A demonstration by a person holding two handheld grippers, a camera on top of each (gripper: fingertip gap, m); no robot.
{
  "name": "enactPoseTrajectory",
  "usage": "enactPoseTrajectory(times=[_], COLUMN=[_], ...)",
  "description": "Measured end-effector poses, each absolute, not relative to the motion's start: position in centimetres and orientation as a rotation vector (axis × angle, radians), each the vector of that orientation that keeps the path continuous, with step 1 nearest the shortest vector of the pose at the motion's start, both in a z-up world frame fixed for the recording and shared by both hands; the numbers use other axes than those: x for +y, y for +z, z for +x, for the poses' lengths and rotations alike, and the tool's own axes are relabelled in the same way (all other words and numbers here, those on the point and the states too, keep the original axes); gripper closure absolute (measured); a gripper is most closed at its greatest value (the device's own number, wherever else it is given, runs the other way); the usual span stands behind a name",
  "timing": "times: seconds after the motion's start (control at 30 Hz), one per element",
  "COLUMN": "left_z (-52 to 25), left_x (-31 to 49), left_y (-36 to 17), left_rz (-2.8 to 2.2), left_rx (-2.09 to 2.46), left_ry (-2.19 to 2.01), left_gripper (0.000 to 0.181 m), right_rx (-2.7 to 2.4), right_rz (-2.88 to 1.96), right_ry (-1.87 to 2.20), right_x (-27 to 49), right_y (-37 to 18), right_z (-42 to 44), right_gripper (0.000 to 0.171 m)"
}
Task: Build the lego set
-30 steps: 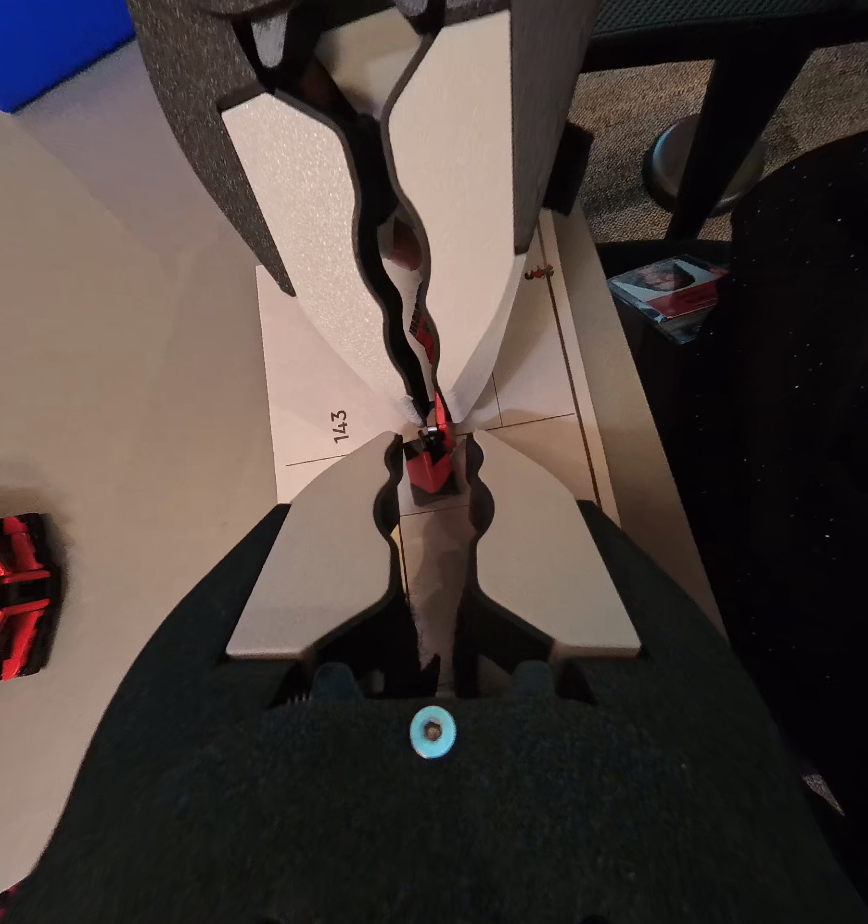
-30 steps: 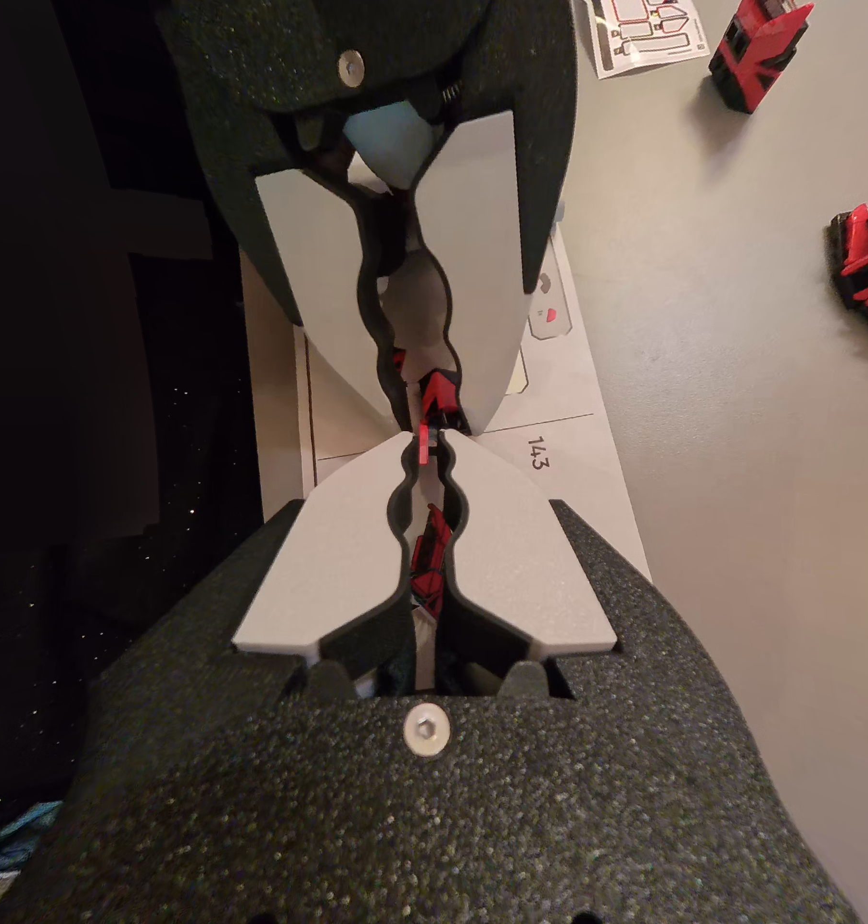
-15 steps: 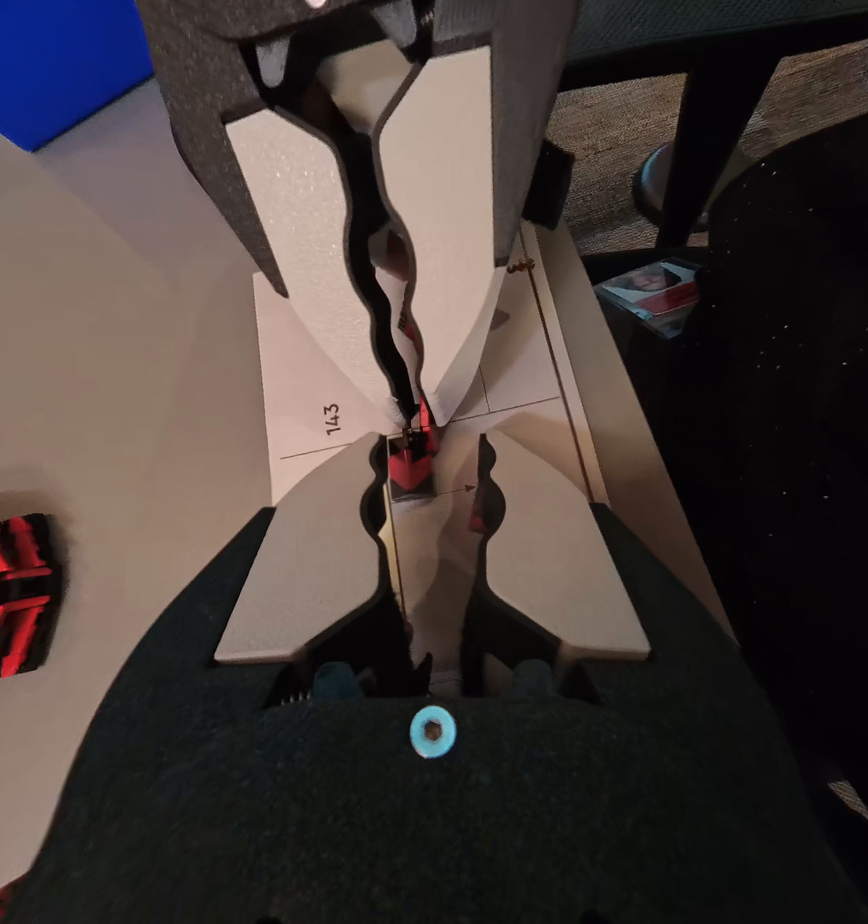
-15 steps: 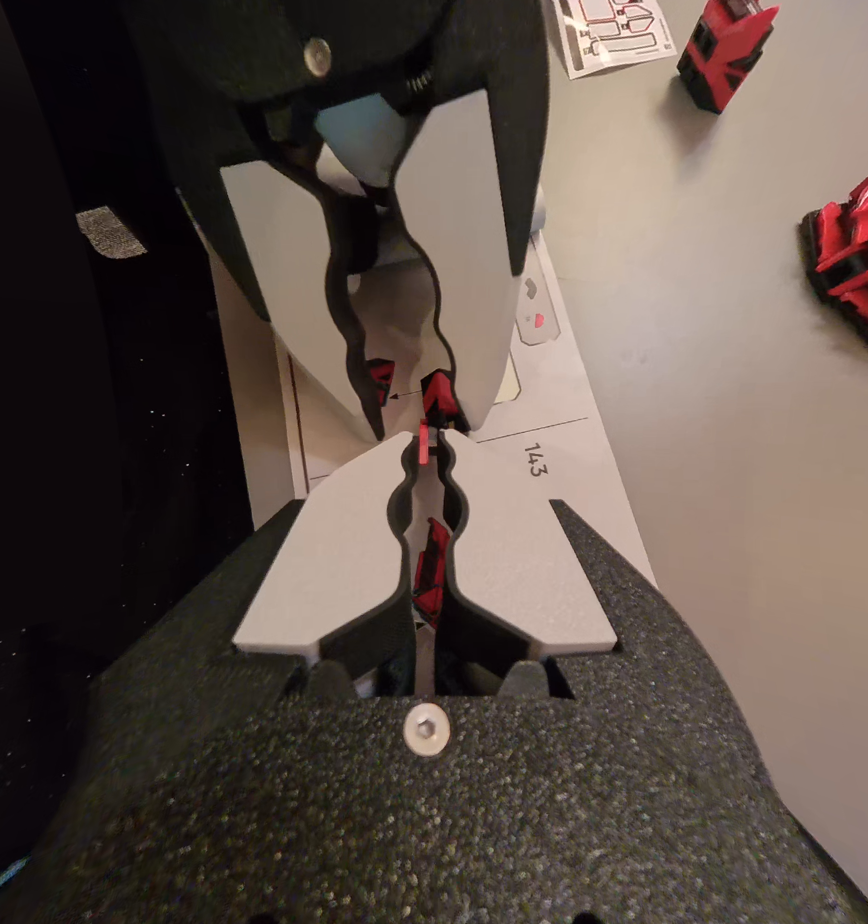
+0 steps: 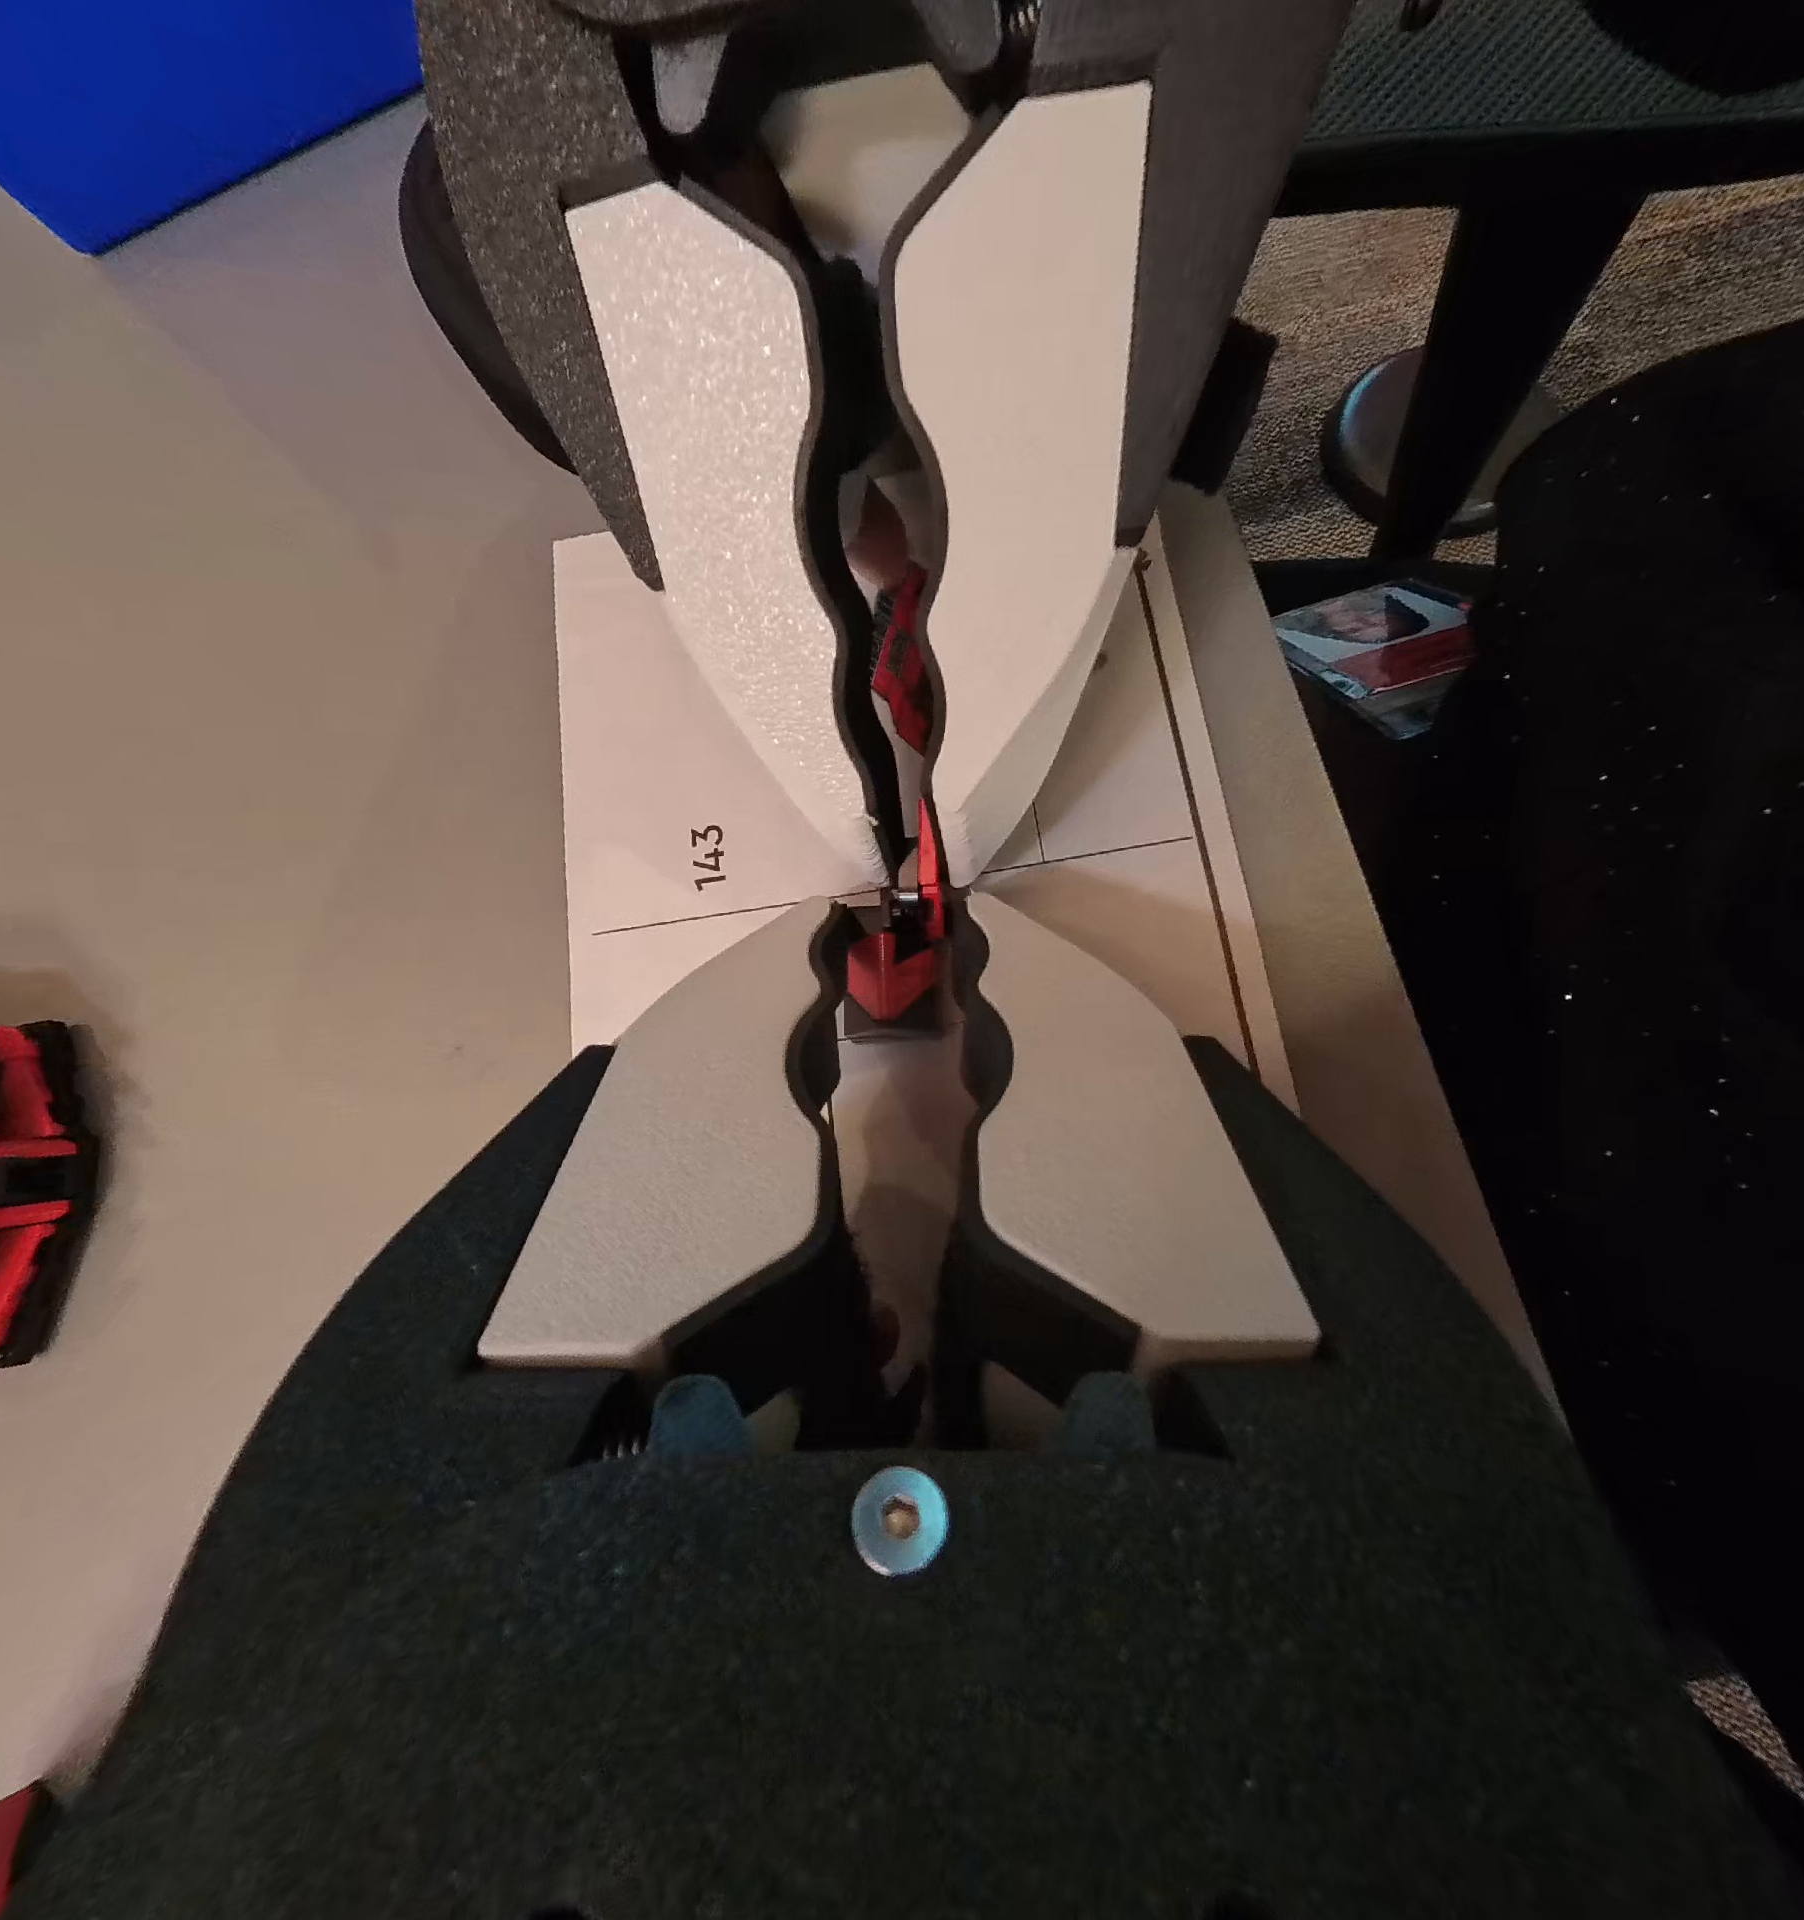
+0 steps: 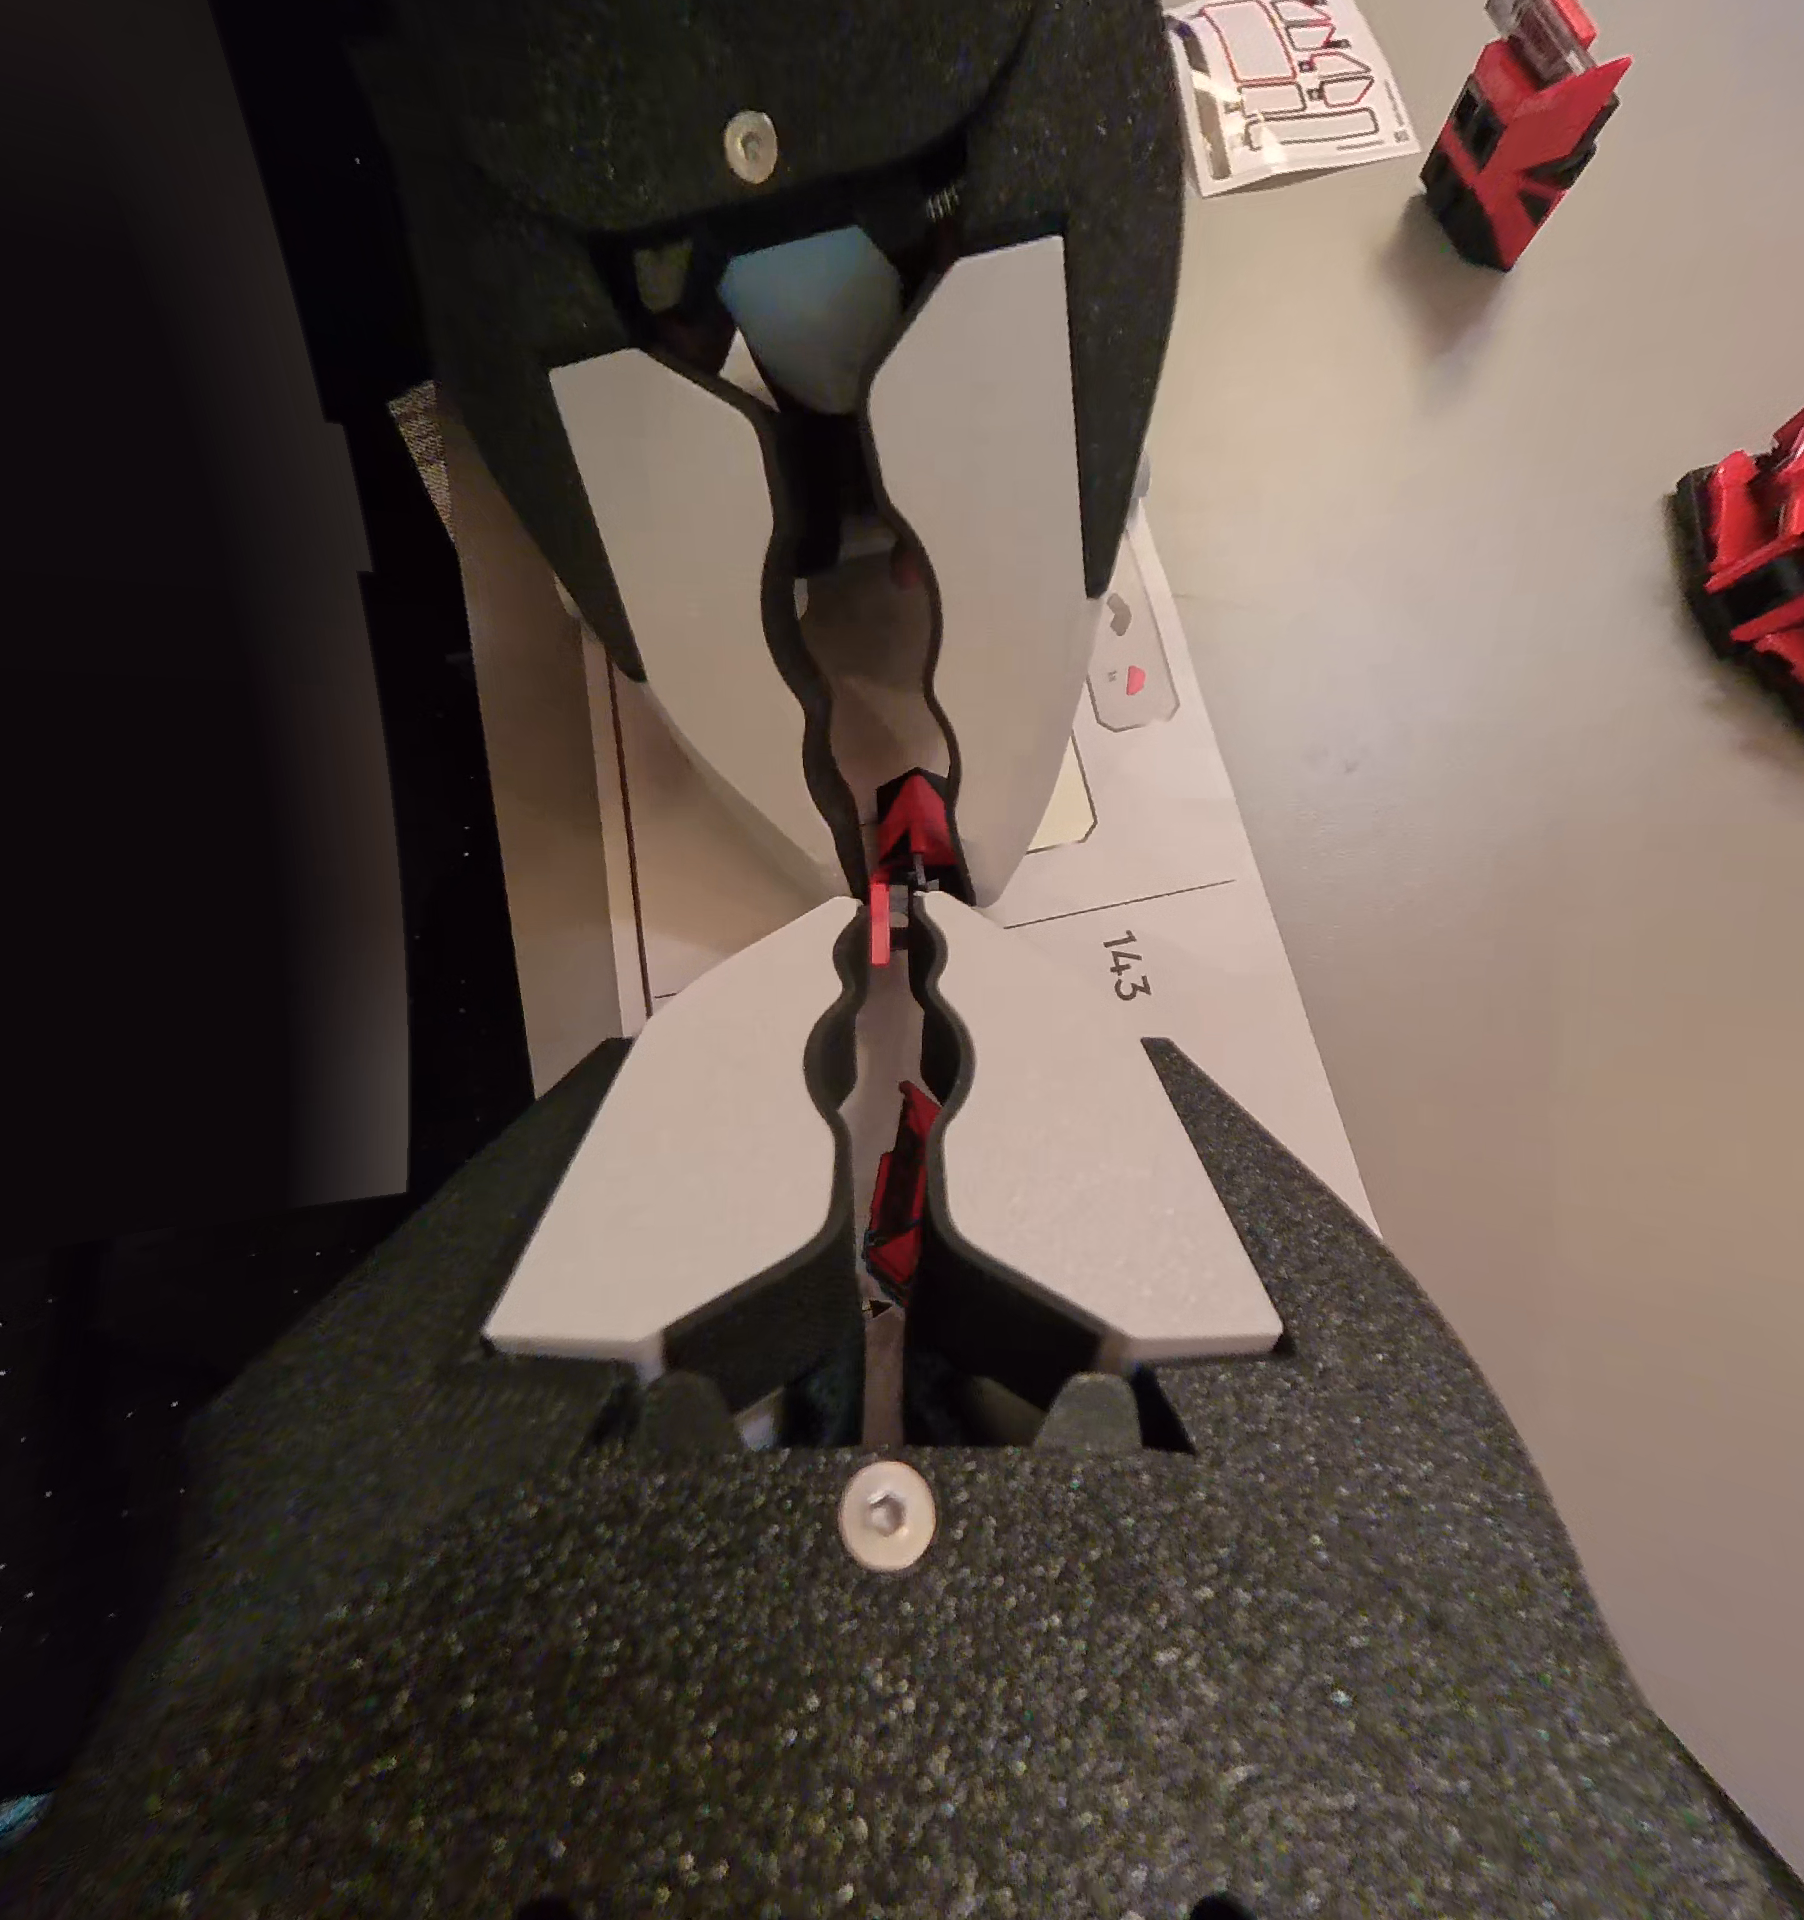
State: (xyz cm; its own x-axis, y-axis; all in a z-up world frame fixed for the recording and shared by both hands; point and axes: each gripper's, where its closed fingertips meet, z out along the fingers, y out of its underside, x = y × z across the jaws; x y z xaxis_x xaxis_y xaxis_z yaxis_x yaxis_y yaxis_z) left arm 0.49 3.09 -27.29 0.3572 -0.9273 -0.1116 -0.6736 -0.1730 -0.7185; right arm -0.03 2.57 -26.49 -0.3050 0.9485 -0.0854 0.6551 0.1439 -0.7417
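My left gripper [image 5: 898, 935] is shut on a small red and black lego piece [image 5: 890, 977], held just above the open instruction booklet [image 5: 669, 727]. My right gripper [image 6: 893, 920] faces it tip to tip and is shut on a thin red lego plate [image 6: 880, 930]. The plate touches the end of the red and black piece [image 6: 913, 831]. In the left wrist view the right gripper [image 5: 903, 852] comes in from the top with the red plate [image 5: 927, 852]. In the right wrist view the left gripper [image 6: 908, 873] comes in from the top.
A red lego car [image 6: 1791, 603] lies on the table and also shows in the left wrist view [image 5: 4, 1195]. A red and black sub-assembly [image 6: 1511, 156] and a sticker sheet [image 6: 1293, 94] lie farther off. A blue box [image 5: 150, 94] stands at the far left. The table edge [image 5: 1324, 935] runs beside the booklet. Only a small space, under 4 cm, lies between the two pairs of fingers. Left tips and right tips are each some 15 centimeters from the red lego car [image 6: 1791, 603]. My left wrist view [image 5: 10, 1156] looks at it from another angle.
Half a second ago my left gripper's jaws stood wider apart around the red and black piece; now they are closed on it again. The right gripper has kept its hold on the red plate.
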Motion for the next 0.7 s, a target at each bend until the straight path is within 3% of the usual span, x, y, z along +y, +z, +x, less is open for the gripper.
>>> enactPoseTrajectory(times=[0.5,0.7], left_z=[0.42,0.45], left_x=[3.14,3.09], left_y=[-27.26,-27.28], left_rz=[-1.911,-1.907], left_rx=[1.369,1.374], left_ry=[-0.448,-0.446], left_gripper=[0.164,0.164], right_rx=[-2.009,-2.109], right_rz=[-1.515,-1.462], right_ry=[0.949,0.815], right_x=[2.49,2.72], right_y=[-26.49,-27.04], right_z=[-0.16,0.18], right_gripper=[0.164,0.155])
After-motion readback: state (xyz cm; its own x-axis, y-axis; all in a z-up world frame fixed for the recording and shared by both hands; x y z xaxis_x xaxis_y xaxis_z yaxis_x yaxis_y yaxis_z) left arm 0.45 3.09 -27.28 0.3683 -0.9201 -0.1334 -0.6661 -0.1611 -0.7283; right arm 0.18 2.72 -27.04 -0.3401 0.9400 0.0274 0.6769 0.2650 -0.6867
